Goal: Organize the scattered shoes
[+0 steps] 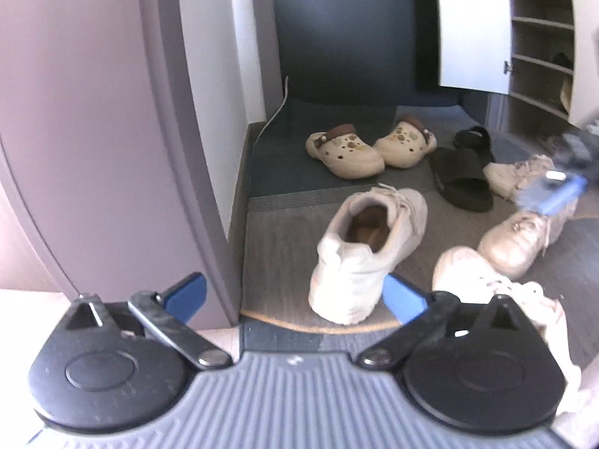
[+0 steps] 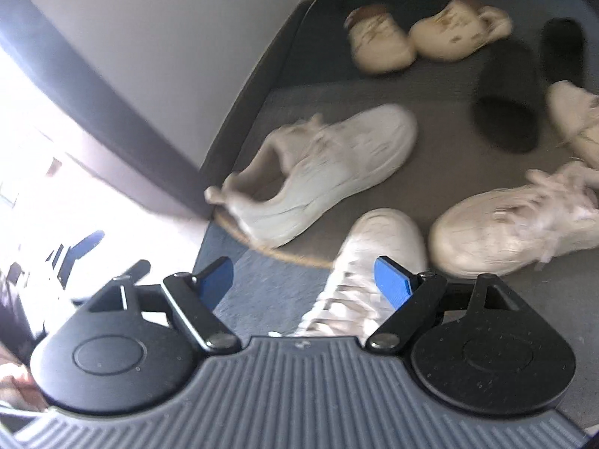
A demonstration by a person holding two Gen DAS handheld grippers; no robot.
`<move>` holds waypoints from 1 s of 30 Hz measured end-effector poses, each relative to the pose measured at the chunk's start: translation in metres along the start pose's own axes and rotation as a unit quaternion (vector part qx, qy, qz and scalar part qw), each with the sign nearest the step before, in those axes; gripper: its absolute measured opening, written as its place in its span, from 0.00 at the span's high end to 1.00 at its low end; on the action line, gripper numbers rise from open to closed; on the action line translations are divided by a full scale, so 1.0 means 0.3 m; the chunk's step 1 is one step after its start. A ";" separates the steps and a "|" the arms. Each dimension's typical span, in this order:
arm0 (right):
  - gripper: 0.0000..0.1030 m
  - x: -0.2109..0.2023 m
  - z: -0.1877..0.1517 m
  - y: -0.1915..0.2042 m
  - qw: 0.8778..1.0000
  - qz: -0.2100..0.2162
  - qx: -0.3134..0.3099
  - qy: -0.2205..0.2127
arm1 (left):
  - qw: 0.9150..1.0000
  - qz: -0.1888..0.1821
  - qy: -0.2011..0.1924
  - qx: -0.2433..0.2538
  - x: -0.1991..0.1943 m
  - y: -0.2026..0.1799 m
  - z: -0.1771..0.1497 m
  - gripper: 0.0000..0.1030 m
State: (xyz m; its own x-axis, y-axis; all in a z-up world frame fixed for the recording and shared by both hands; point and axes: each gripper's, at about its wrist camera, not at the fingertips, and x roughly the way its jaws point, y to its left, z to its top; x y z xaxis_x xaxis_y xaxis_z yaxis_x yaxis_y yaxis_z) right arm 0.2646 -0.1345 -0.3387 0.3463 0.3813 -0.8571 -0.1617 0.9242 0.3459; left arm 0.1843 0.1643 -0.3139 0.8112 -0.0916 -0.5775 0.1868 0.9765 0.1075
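Several shoes lie scattered on the entry floor. A white sneaker [image 1: 359, 254] [image 2: 329, 172] sits nearest, heel toward my left gripper [image 1: 295, 297], which stands open and empty just behind it. A second white sneaker [image 1: 471, 273] [image 2: 374, 247] lies under my right gripper [image 2: 305, 280], whose jaws are open around its laces without pressing. Beside it rests a shiny cream sneaker [image 1: 516, 243] [image 2: 516, 224]. Farther back are a pair of cream clogs [image 1: 344, 149] [image 2: 378, 41], black slides [image 1: 460, 179] [image 2: 505, 112] and another pale sneaker [image 1: 513, 176] [image 2: 576, 119].
A shoe cabinet with slanted shelves [image 1: 543, 60] stands at the back right, its white door [image 1: 475, 26] swung open. A grey wall panel [image 1: 112, 112] closes off the left. A dark mat [image 1: 284, 164] lies under the clogs, and a white cord [image 1: 277, 108] trails along the wall.
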 end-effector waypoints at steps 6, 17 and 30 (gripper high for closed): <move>0.18 0.234 0.116 0.052 0.991 -0.045 0.126 0.004 | 0.998 0.052 -0.009 -0.016 -0.038 0.036 -0.023 0.01; 0.26 0.492 0.128 0.024 0.973 -0.097 0.206 -0.032 | 0.988 0.087 0.051 -0.113 -0.050 0.187 -0.096 0.01; 0.36 0.544 0.076 -0.011 0.970 -0.093 0.219 -0.050 | 0.984 0.071 0.063 -0.150 -0.044 0.229 -0.123 0.02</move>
State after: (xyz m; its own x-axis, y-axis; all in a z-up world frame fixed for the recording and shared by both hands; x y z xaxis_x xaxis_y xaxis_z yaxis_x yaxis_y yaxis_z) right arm 0.3428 -0.0747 -0.4710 0.4229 0.1869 -0.8867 0.3121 0.8886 0.3361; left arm 0.1659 0.2398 -0.3288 0.7387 0.0572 -0.6716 -0.1112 0.9931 -0.0377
